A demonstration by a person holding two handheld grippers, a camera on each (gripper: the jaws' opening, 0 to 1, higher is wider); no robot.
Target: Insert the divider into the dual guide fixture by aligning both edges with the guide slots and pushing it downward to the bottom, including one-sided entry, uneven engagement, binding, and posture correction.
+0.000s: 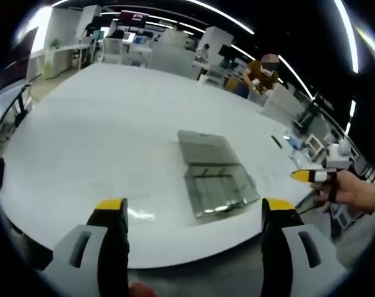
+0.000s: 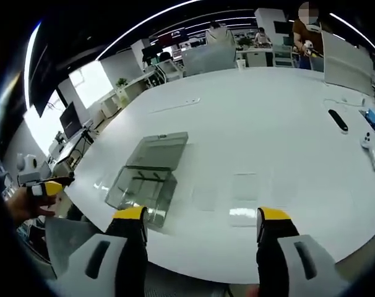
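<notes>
Both hand-held grippers hang wide apart at the jaws and carry nothing. The left hand-held gripper (image 1: 195, 213) floats over the near edge of the white surface (image 1: 101, 136), its grey jaws tipped in yellow, touching nothing. The right hand-held gripper (image 2: 202, 221) is the same build, equally spread and free of any contact, poised above the rim of the surface on its own side.

Between them, set back from the edge, lies the clear plastic fixture (image 1: 213, 176), a shallow transparent box with a flat hinged lid laid open behind it. Thin ribs cross its tray, likely the guide slots, though the glare makes that hard to confirm. From the right gripper view the same fixture (image 2: 145, 178) sits left of centre; whether the divider is in it I cannot tell.

The surface is smooth, glossy and broadly rounded at its edge, with wide bare room all about the box. Far off on it lie a slim black remote-like object (image 2: 338, 120) and a white controller (image 2: 367, 141). A seated person (image 1: 262, 73) is beyond the far edge.
</notes>
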